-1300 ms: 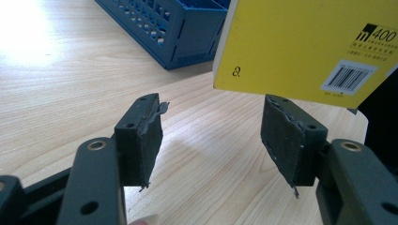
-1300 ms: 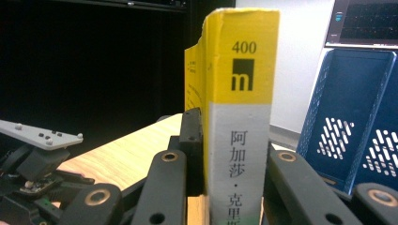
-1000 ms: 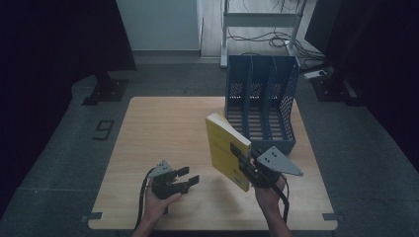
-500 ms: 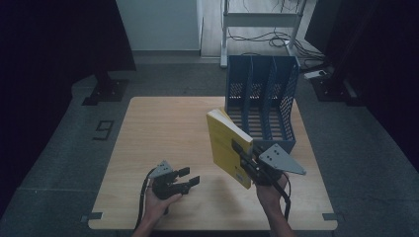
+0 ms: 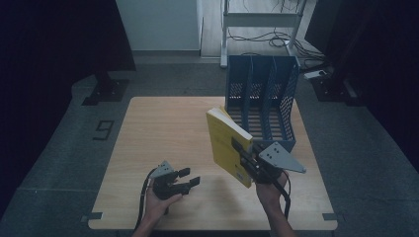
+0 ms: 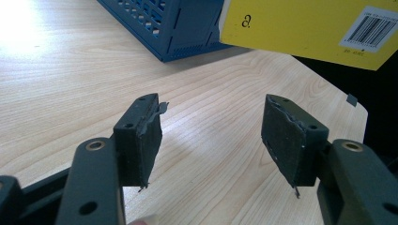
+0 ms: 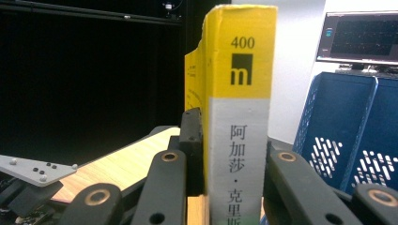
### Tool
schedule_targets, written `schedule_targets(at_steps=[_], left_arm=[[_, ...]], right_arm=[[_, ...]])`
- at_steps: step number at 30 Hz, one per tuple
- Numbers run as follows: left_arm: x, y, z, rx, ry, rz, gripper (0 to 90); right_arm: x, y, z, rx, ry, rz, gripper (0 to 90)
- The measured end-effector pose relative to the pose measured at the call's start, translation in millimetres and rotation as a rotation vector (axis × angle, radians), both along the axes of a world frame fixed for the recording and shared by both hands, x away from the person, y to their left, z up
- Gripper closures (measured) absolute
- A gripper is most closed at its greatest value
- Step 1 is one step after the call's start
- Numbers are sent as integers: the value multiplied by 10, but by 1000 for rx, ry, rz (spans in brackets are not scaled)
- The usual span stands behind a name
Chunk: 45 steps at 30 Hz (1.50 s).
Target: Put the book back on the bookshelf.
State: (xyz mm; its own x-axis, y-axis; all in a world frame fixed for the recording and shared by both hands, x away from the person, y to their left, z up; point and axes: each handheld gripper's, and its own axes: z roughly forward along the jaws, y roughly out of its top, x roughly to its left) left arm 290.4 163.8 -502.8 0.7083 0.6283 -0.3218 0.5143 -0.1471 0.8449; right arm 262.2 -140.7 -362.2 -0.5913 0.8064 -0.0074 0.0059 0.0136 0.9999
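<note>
A thick yellow book [image 5: 226,144] with a white lower spine [image 7: 239,93] stands upright above the table, just in front of the blue file rack [image 5: 262,98]. My right gripper [image 5: 245,157] is shut on its lower part, one jaw on each cover [image 7: 230,154]. My left gripper [image 5: 190,177] rests low over the table's front left, apart from the book. Its jaws are open with nothing between the pads [image 6: 211,136]. Past them, the left gripper view has the rack's corner [image 6: 173,23] and the book's back cover [image 6: 305,23] with a barcode.
The wooden table [image 5: 163,128] has bare room to the left and in the middle. The rack stands at the back right with three slots open toward me. A monitor [image 7: 359,37] glows behind the rack. A metal shelf frame [image 5: 262,19] stands beyond the table.
</note>
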Motion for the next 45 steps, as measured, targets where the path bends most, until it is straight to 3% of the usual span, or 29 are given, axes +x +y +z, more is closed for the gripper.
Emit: schedule_targets(at_steps=[10,27,45], left_arm=[[4,-8,-17,7,6,-4,380],[6,-12,-28,13,11,-7,378],[9,-13,-40,16,18,-8,377]], right_arm=[[20,48,-11,-12,0,9,750],[109,99,111,-14,-20,2,750],[280,76,126,-15,-17,-51,751]])
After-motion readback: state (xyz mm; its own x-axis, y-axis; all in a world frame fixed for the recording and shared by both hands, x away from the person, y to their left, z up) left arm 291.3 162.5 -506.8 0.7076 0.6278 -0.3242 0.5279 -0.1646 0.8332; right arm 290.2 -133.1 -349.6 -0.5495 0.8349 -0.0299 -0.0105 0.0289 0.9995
